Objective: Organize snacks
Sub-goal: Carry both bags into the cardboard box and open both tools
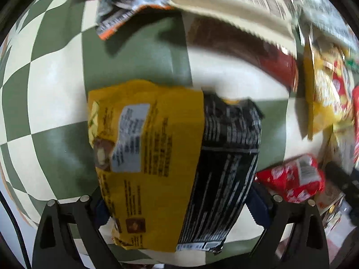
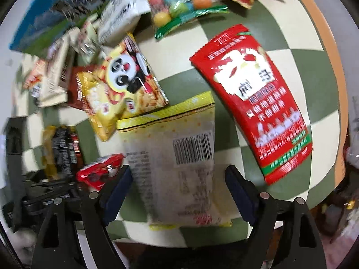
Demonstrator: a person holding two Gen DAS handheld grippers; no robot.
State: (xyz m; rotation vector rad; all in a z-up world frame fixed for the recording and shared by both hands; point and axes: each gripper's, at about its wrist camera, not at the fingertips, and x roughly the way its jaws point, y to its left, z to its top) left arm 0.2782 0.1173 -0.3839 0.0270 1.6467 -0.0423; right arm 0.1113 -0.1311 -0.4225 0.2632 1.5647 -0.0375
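1. Left wrist view: our left gripper (image 1: 179,210) has the yellow-and-black packet (image 1: 177,157) sitting between its fingers (image 1: 258,208), back label facing the camera. The pads look pressed against both sides of the packet's lower end, so we'd call that gripping it, probably carrying it off to sort. The whole frame is smeared, so we can't tell if it's lifted or touching the checkered cloth (image 1: 56,89). Past the packet's far end there's a big cream pouch (image 1: 235,6) lying over a brown-red one (image 1: 258,51), and beside that, toward the left, an orange-black wrapper (image 1: 125,9). To the packet's right sits a small red packet (image 1: 294,179), and further out a yellow noodle bag (image 1: 325,89)

2. Right wrist view: our right gripper (image 2: 179,190) straddles the pale packet with the yellow trim (image 2: 177,157), barcode up. Its fingers (image 2: 119,186) stand apart with a bit of gap on each side, so open, not squeezing. We'd guess it's lined up to grab this one next. Just right of that packet lies the long red sachet (image 2: 253,100), flat on the cloth. Just beyond its top left corner the panda bag (image 2: 128,80) overlaps a pile of cream and brown wrappers, and farther off is a bag of coloured candy balls (image 2: 179,2). Looks like the mess is on the left and the cleared stuff is laid out singly
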